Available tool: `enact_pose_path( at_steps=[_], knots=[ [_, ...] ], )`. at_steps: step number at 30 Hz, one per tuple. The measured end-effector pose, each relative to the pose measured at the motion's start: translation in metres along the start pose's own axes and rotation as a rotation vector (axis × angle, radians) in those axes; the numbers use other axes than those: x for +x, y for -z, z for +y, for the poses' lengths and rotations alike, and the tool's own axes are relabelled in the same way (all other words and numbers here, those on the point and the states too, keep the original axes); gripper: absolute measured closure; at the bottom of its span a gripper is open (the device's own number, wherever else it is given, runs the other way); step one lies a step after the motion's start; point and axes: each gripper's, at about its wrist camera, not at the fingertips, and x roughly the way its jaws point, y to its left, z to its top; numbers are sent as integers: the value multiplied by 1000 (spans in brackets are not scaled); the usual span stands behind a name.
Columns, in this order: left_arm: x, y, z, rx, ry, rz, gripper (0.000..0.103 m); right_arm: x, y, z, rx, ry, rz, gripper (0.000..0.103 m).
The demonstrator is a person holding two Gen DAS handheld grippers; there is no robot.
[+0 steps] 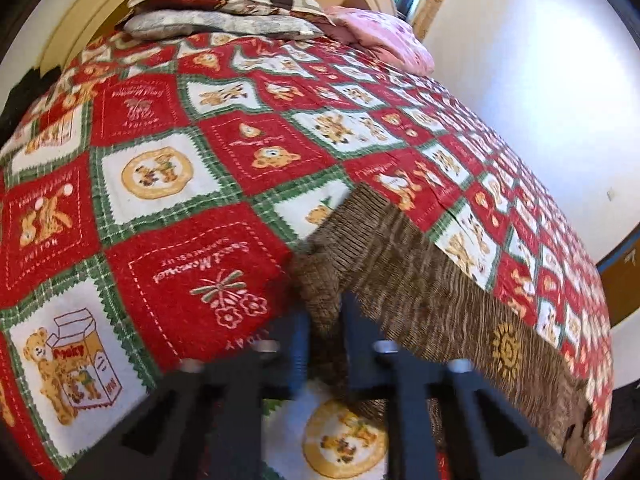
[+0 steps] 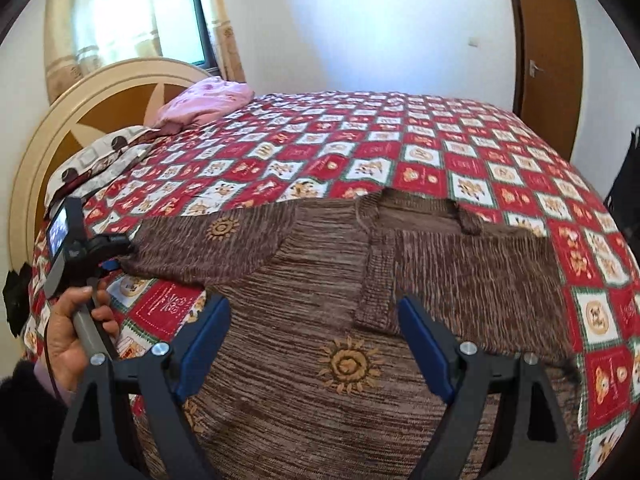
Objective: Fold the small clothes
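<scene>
We are holding the right gripper (image 2: pixel 316 344) low over the brown knitted sweater (image 2: pixel 320 292), its blue-padded jaws spread wide with nothing between them, the knit lying flat beneath. A sun motif (image 2: pixel 347 364) is sitting on the fabric right between the fingers. Off to our left, the left hand (image 2: pixel 78 332) is gripping the handle of the other tool. Over on the left wrist view, we are seeing the left gripper (image 1: pixel 325 344) with its jaws drawn close together and pinching the sweater's sleeve end (image 1: pixel 320 280), a bunch of ribbed knit passing between the black fingers; the picture here is blurred. The sweater is lying spread across the bed's patchwork quilt (image 2: pixel 400 144), red and white squares with teddy bears, one sleeve reaching out toward the left gripper, the other lying folded over the body. Farther off, patterned pillows (image 1: pixel 224 4) and a pink pillow (image 2: pixel 208 100) are resting by the round headboard (image 2: pixel 100 100), with a curtained window (image 2: pixel 120 16) and a wooden door (image 2: pixel 548 52) beyond.
</scene>
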Motion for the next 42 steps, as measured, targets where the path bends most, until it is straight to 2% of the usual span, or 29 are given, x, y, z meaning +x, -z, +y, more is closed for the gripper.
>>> enact_pose_path(
  at_steps=[2,5,8,11,14,16,17,20,23,26,29,33,36,40,42],
  knots=[
    [0,-2,1,3,16,0,94,0,1,-3,17,4,6,15],
    [-8,-3,-14,70,5,-29,95,-2,1,-11,53,7,5,15],
    [-29,0,-43,157,32,-97,95,-4,0,-21,93,20,1,15],
    [-57,13,-90,295,67,-186,95,-5,0,-33,131,37,-2,15],
    [-79,38,-136,426,144,-230,95,-5,1,-45,165,63,-3,15],
    [-93,66,-171,536,205,-248,95,-4,2,-56,201,76,2,15],
    [-98,82,-187,587,240,-240,95,-4,3,-61,217,81,4,15],
    [-98,119,-212,653,309,-188,95,-3,7,-79,266,107,15,15],
    [-81,150,-218,655,345,-73,95,-4,12,-95,314,120,27,15],
    [-60,171,-214,651,330,23,95,-2,16,-105,327,130,42,15],
    [-57,173,-201,603,345,44,95,1,13,-108,316,107,53,15],
    [-54,172,-193,573,353,16,95,10,-4,-104,282,67,39,16],
    [-47,172,-191,542,377,45,95,27,-22,-96,262,-20,49,16],
    [-40,167,-181,476,427,76,95,63,-38,-74,162,-116,88,28],
    [-37,165,-176,438,445,89,95,85,-44,-61,106,-161,127,30]
  ],
)
